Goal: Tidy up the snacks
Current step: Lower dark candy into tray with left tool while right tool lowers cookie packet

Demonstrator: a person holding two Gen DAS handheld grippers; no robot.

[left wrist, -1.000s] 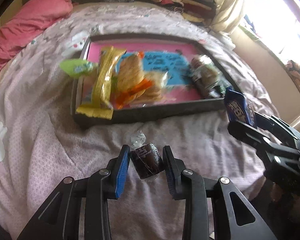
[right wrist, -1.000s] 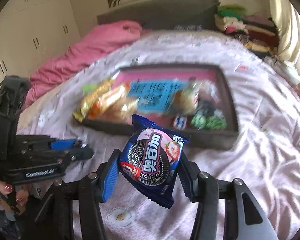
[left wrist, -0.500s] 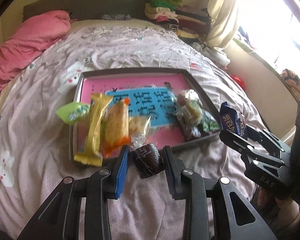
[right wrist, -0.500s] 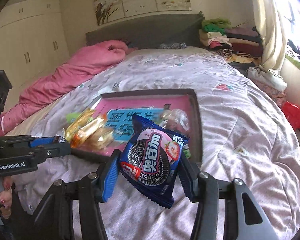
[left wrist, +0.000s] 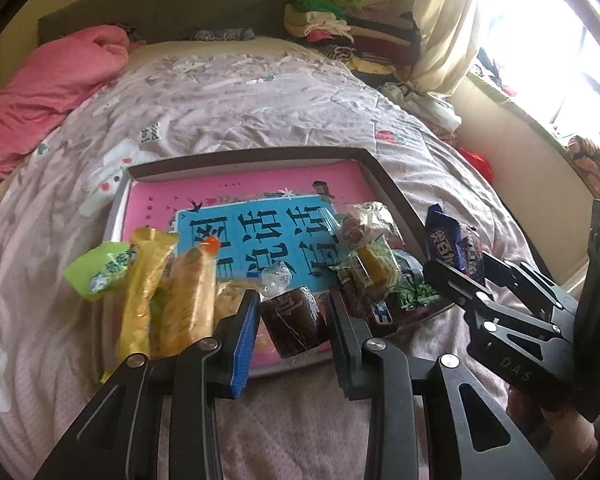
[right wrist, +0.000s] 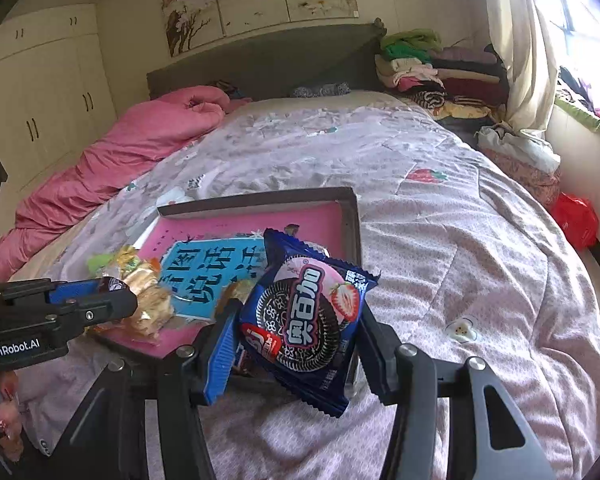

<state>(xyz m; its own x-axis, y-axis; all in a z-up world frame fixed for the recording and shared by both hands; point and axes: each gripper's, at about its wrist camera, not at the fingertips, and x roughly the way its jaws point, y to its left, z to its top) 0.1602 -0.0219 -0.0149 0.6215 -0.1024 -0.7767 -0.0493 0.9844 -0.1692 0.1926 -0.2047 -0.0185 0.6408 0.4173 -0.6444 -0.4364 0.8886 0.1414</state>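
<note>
A dark-rimmed tray (left wrist: 384,184) with a pink and blue floor lies on the bed; it also shows in the right wrist view (right wrist: 350,216). Yellow and green snack packs (left wrist: 148,280) lie at its left end, mixed small packs (left wrist: 368,256) at its right end. My left gripper (left wrist: 292,320) is shut on a dark brown wrapped snack (left wrist: 294,320), held over the tray's near edge. My right gripper (right wrist: 296,340) is shut on a blue cookie pack (right wrist: 304,320) with a strawberry picture, held over the tray's near right corner. That pack also shows in the left wrist view (left wrist: 452,244).
The bed has a pale floral cover (right wrist: 460,240). A pink quilt (right wrist: 140,148) is bunched at the far left. Folded clothes (right wrist: 432,68) are stacked by the headboard. A curtain and window (right wrist: 540,40) are on the right. A red bag (right wrist: 576,220) lies beside the bed.
Both grippers have moved forward to the tray while still holding their snacks. The tray now looks larger and closer in both views.
</note>
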